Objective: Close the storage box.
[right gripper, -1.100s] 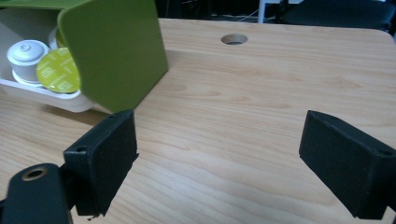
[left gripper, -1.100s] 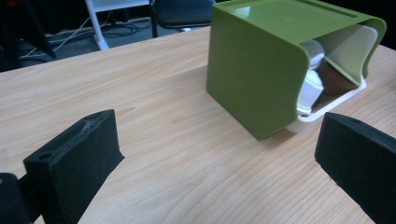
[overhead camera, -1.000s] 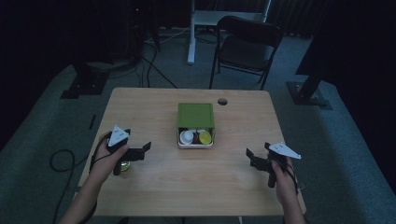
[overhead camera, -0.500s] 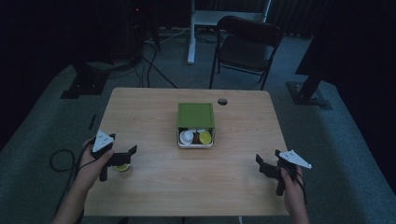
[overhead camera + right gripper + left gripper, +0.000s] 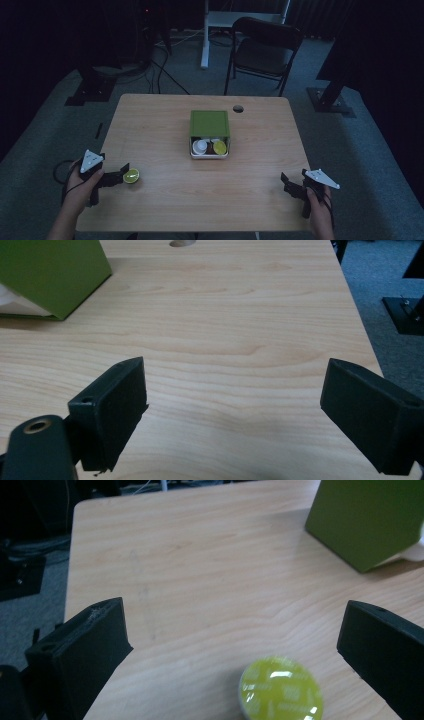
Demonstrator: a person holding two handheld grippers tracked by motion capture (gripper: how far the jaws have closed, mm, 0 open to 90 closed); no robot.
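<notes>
Left gripper (image 5: 235, 650) fingers spread wide around yellow-green capsule (image 5: 281, 689) on worktop (image 5: 165, 125), well left of green box (image 5: 209, 125); right gripper (image 5: 235, 405) released, empty; off-centre closing could flick capsule away.

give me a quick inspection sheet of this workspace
surface: wooden table, one round hole near the far edge
job's things: yellow-green capsule lying on the table in front of the left gripper; green box at the centre, its open drawer holding a few capsules
clutter: nothing seen
grippers: left gripper open, jaws either side of the capsule, not touching; right gripper open, holding nothing
cables: a cable trails from the left gripper; more on the floor
surroundings: dark room, folding chair beyond the table
</notes>
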